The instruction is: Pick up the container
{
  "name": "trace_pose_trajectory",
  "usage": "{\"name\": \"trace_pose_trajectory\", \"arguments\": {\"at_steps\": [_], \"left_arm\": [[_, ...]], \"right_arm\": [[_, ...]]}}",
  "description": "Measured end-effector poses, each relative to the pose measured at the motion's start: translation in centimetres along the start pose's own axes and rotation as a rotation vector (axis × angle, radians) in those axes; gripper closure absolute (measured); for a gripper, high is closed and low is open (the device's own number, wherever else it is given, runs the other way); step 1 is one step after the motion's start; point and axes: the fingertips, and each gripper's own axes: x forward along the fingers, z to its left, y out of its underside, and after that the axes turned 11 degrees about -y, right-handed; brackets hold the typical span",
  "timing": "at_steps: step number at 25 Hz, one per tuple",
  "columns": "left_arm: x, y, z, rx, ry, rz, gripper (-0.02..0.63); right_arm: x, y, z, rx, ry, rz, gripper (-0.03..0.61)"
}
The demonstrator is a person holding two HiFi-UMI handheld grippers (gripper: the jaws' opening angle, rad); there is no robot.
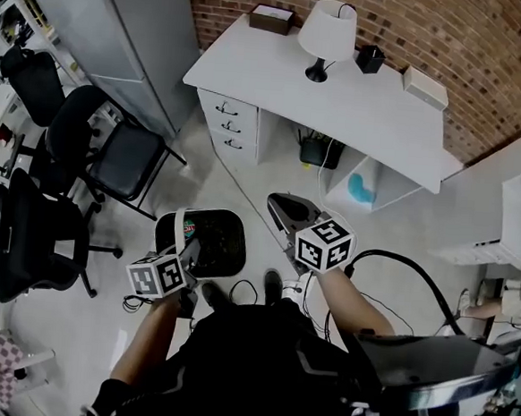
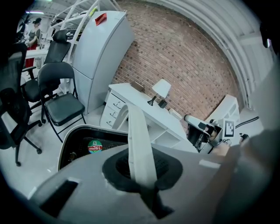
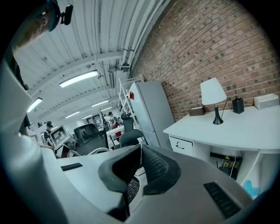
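**Left tongs clamped on the bin's handle**

The left gripper (image 2: 142,175) is squeezed tight on the white handle (image 2: 139,135) of the black container (image 1: 217,244). The container sits just in front of the person's feet. Beside it, the right gripper (image 3: 140,153) is pinched closed with nothing between its pads. Further off, a white desk (image 1: 367,103) with a lamp (image 1: 326,33) stands against the brick wall (image 1: 453,38).

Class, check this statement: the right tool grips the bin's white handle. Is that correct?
Not quite. The left tool, not the right, grips the bin's white handle. The left gripper view shows it.
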Motion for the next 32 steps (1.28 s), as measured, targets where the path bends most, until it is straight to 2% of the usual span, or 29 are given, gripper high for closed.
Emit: {"name": "trace_pose_trajectory", "arguments": {"at_steps": [8,12,19,28,32], "left_arm": [[-2.7,-2.4,1.7,0.024,0.008,0.014,0.603],[-3.2,-2.2,2.4,0.038,0.013,0.023,0.603],[-2.3,-2.7,2.3,0.0,0.02,0.024,0.603],[-2.1,-3.9,1.2,0.018,0.039,-0.003,0.603],[-1.9,-4.1,0.2,0.009,0.063,-0.006,0.603]], "right_arm": [[0.3,-4.7,1.6,-0.061,0.039,-0.038,0.566],[0.5,-4.6,2.4,-0.05,0.05,-0.049,0.569],[1.4,-4.6,1.8,-0.019,0.055,-0.059,0.569],[1.9,-6.8,2.1,-0.136,0.06,-0.089,0.571],[1.9,-6.8,1.9,-0.125,0.07,-0.084,0.571]]}}
